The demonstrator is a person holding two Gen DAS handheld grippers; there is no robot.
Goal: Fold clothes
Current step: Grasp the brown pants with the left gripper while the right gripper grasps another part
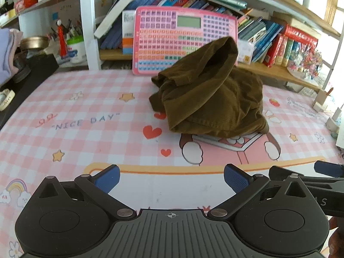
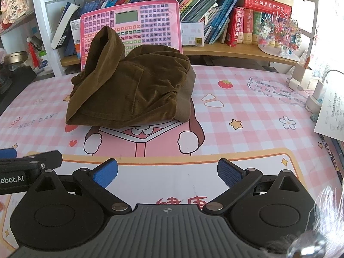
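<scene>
Hidden under the garment (image 2: 133, 86): most of the cartoon figure printed mid-mat (image 2: 247, 111), only paws and book showing. Behind the garment's raised fold, the lower middle of the pink keyboard toy (image 2: 150, 19). Cut by the left wrist view's right edge: the right gripper (image 1: 329, 169), one blue pad and black linkage visible, jaw gap unreadable there. Cut by the right wrist view's left edge: the left gripper (image 2: 8, 152), likewise partial. Blurred at that view's bottom right corner: a pale fuzzy shape (image 2: 318, 232), unidentifiable. Too small to read: book spines (image 2: 215, 19), toy keys.
</scene>
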